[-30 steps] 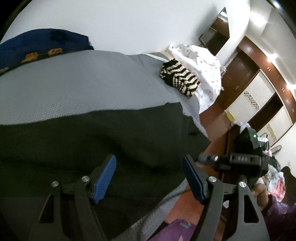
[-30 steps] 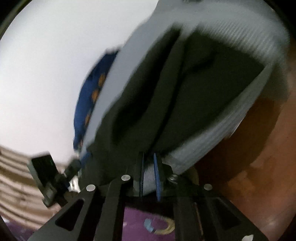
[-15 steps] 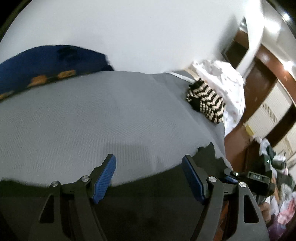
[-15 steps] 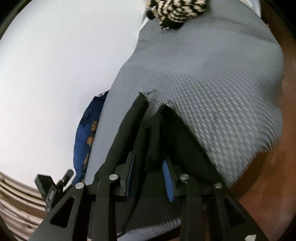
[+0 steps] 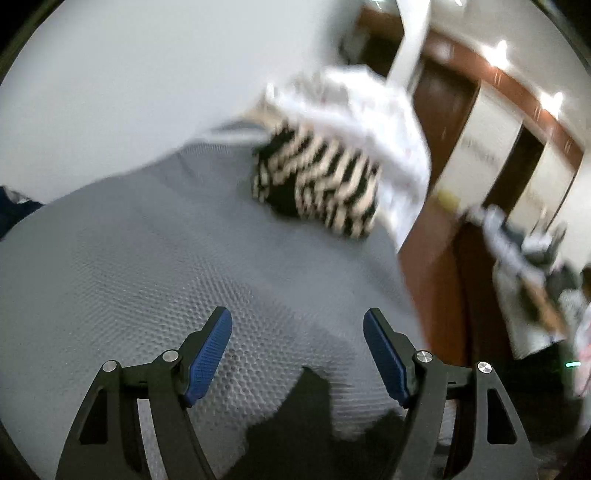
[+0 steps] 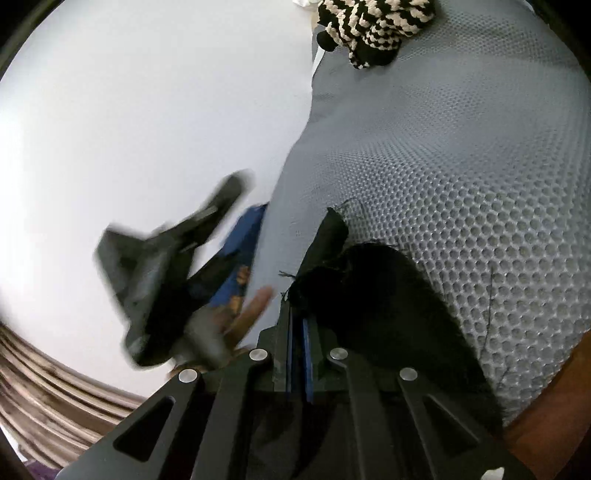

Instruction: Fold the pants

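Observation:
The black pants [image 6: 373,295] lie bunched on the grey mesh bed cover [image 6: 461,155]. My right gripper [image 6: 298,325] is shut on a frayed edge of the pants, holding it just above the cover. In the left wrist view only a dark corner of the pants [image 5: 306,413] shows at the bottom between the fingers. My left gripper [image 5: 297,350] is open and empty above the grey cover [image 5: 147,258]. It appears blurred in the right wrist view [image 6: 166,280], left of the pants.
A black-and-white knitted piece [image 5: 317,188] [image 6: 373,26] lies at the far end of the bed, next to a white spotted cloth [image 5: 369,110]. A blue patterned cloth [image 6: 240,266] lies by the wall side. The brown floor [image 5: 436,280] and wardrobe doors are to the right.
My right gripper has pulled the pants edge further along the bed and closed tighter on it. My left gripper has swung right, away from the pants, and stays open.

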